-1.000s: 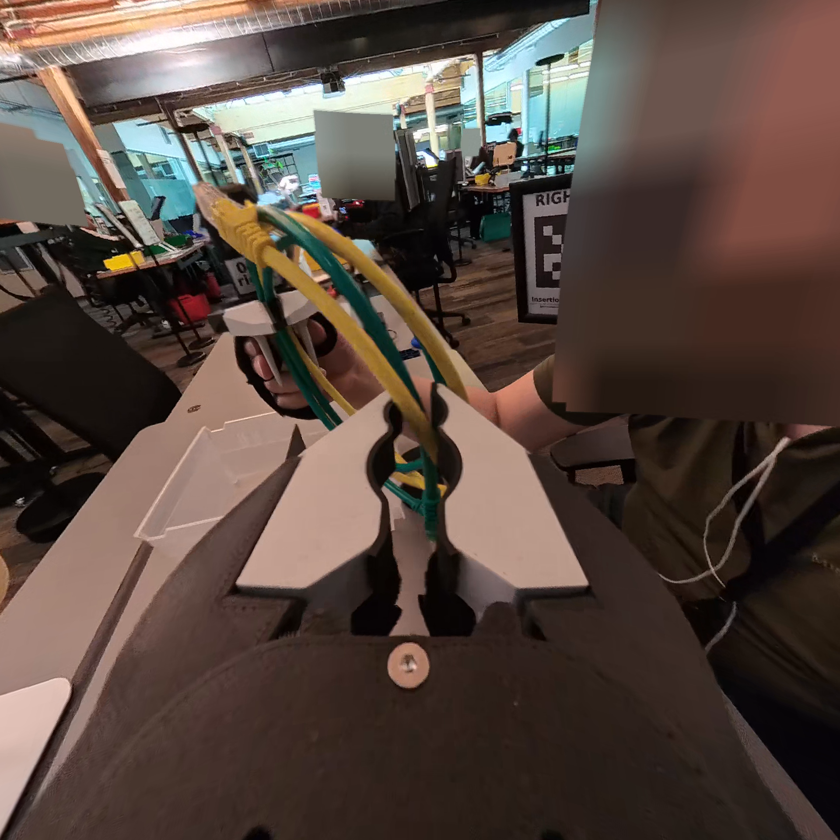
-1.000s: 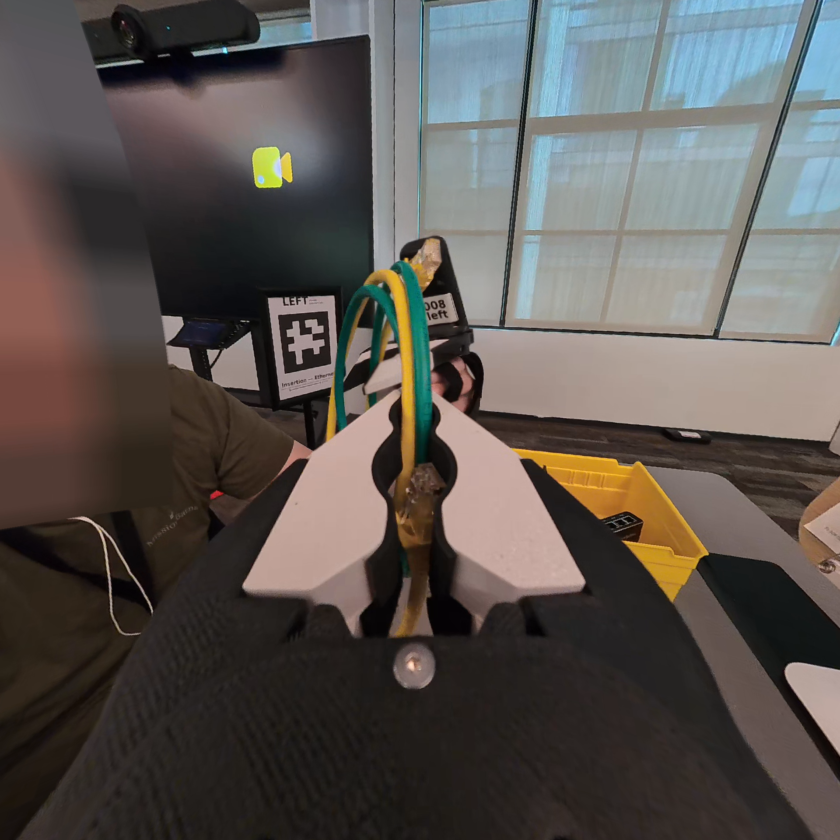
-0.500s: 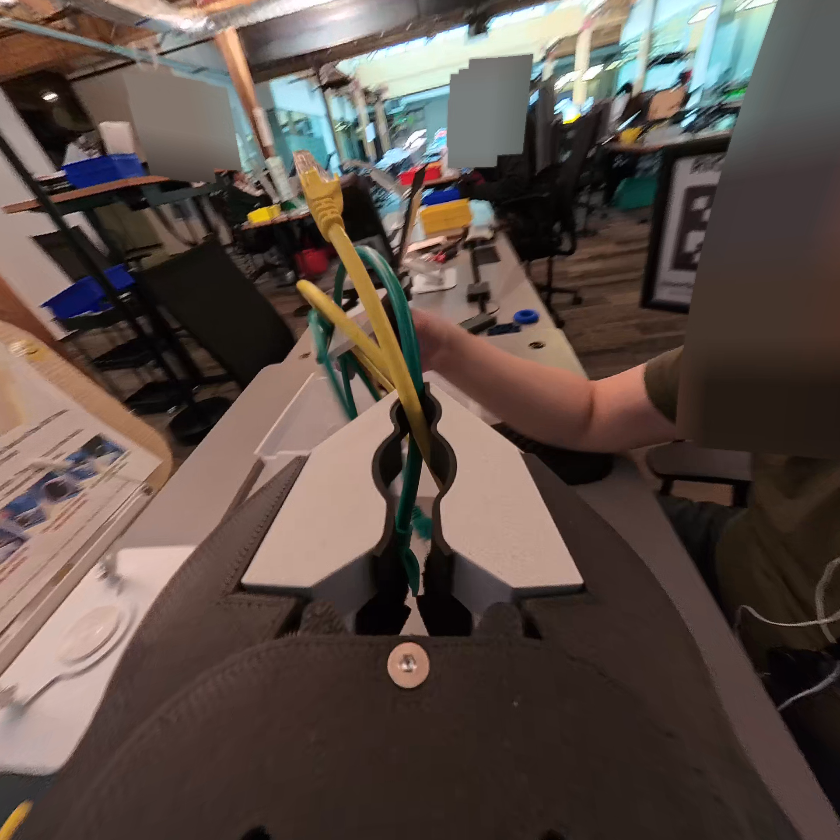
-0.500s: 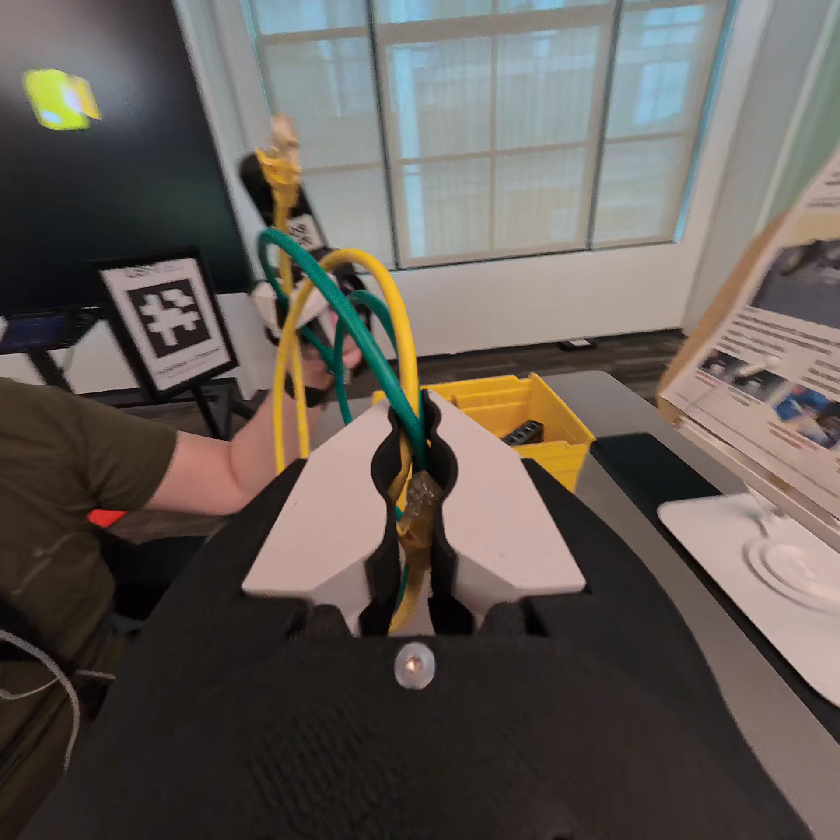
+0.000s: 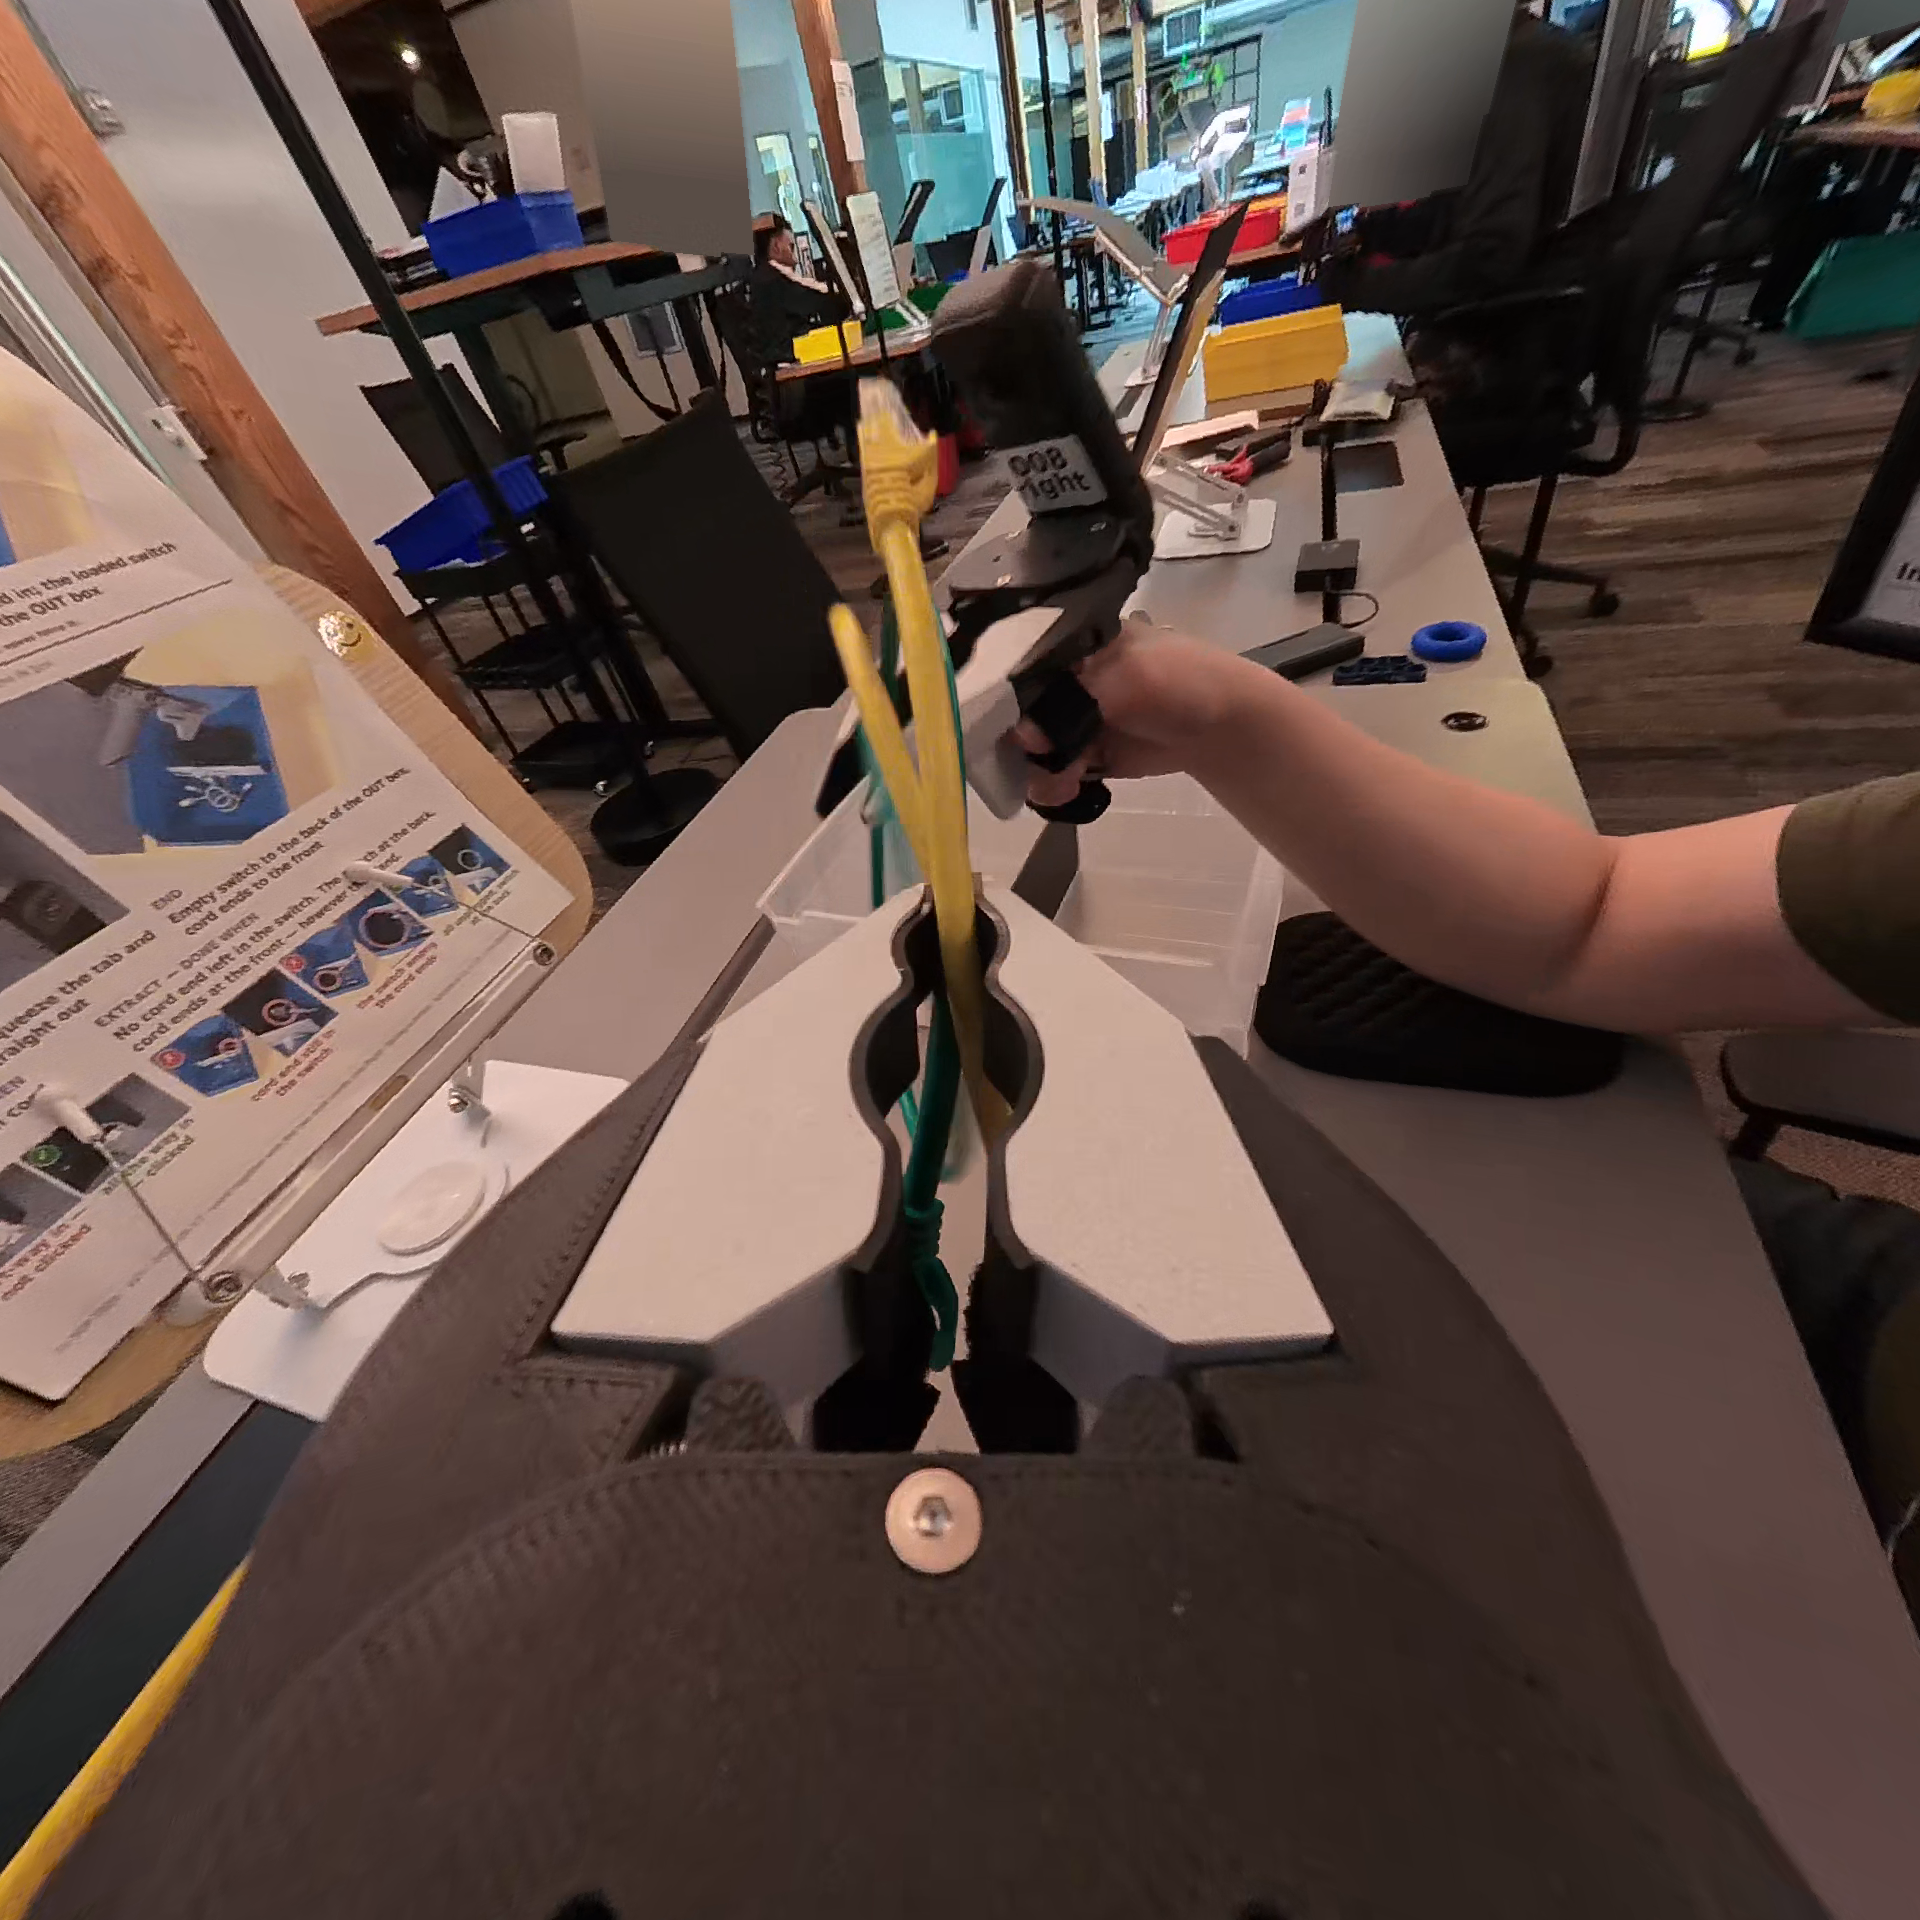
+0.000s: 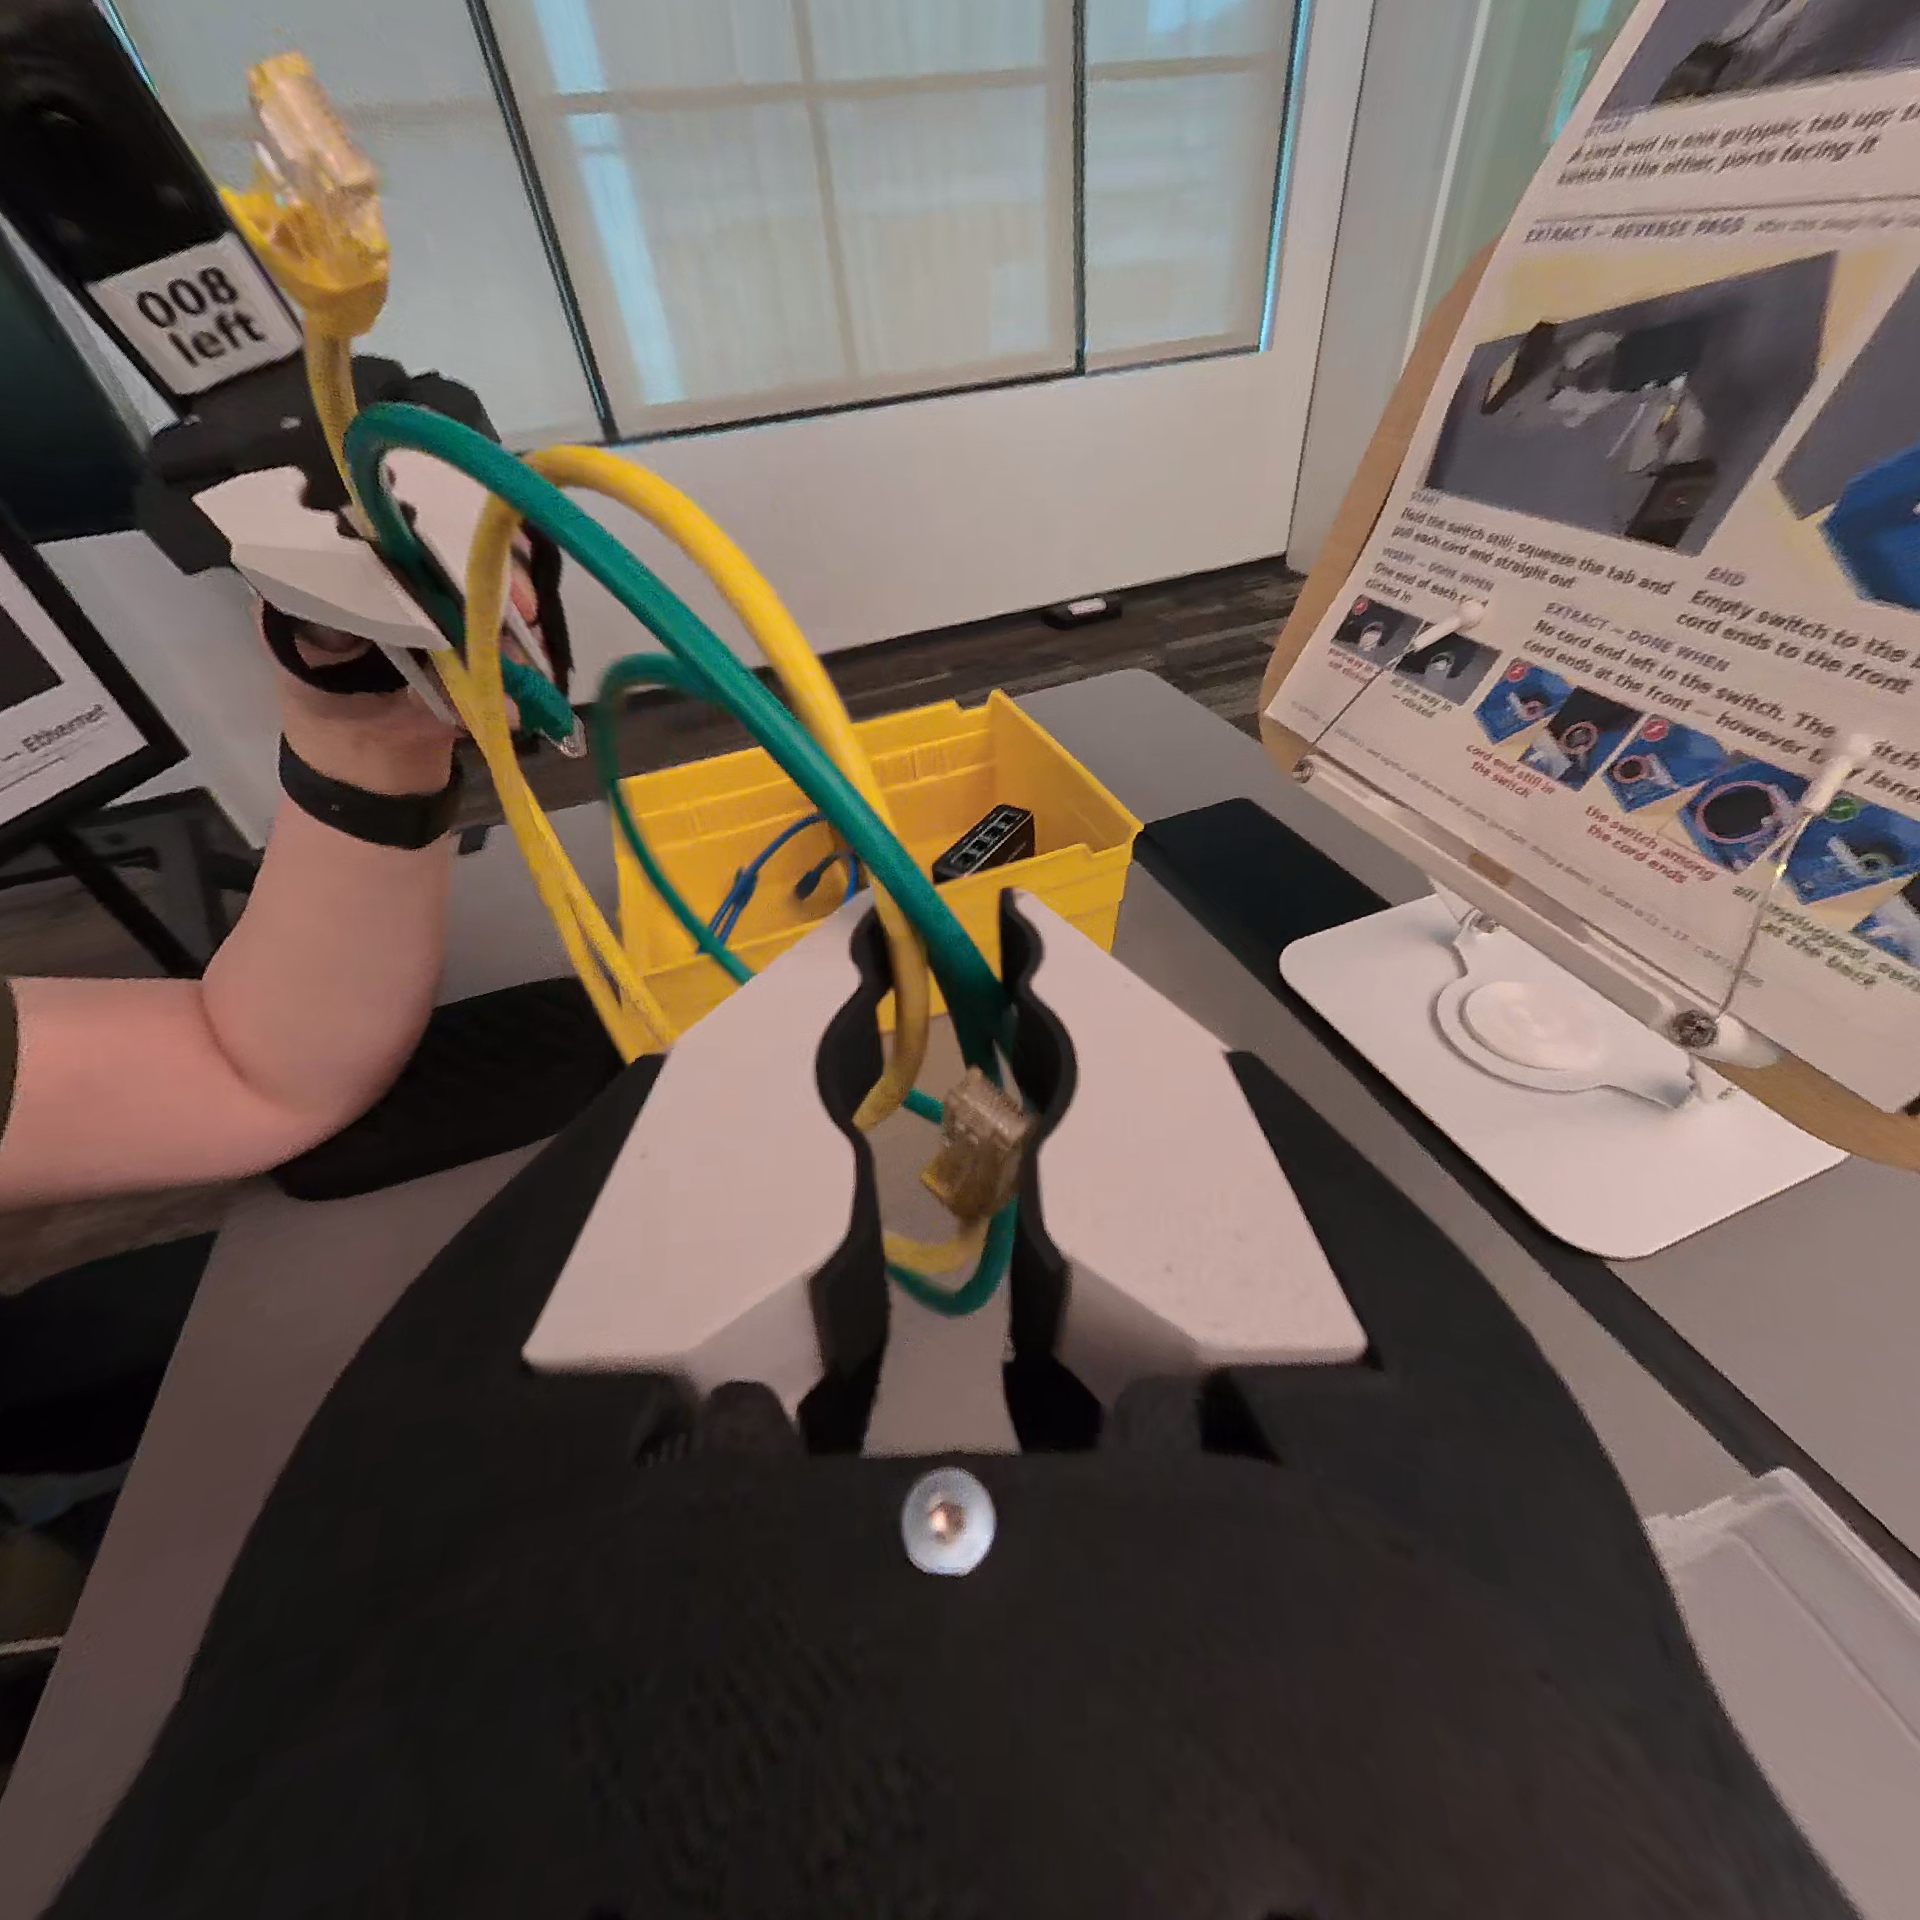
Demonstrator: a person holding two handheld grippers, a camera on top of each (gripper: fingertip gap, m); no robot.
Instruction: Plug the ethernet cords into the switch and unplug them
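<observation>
Aloft, both grippers pinch the same 2 cords.
Only the right wrist view shows the yellow bin (image 6: pixel 1049 831) holding the switch (image 6: pixel 985 844); left gripper (image 5: pixel 943 940) and right gripper (image 6: pixel 940 920) clamp the yellow cord (image 6: pixel 727 540) and green cord (image 6: pixel 665 613) above the table (image 5: pixel 1455 1164).

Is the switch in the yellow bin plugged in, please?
Unplugged: the switch lies in the bin, no cord in its ports.

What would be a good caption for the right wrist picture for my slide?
Right tool and left tool both grip looped yellow cord and green cord above a yellow bin holding the switch.
</observation>
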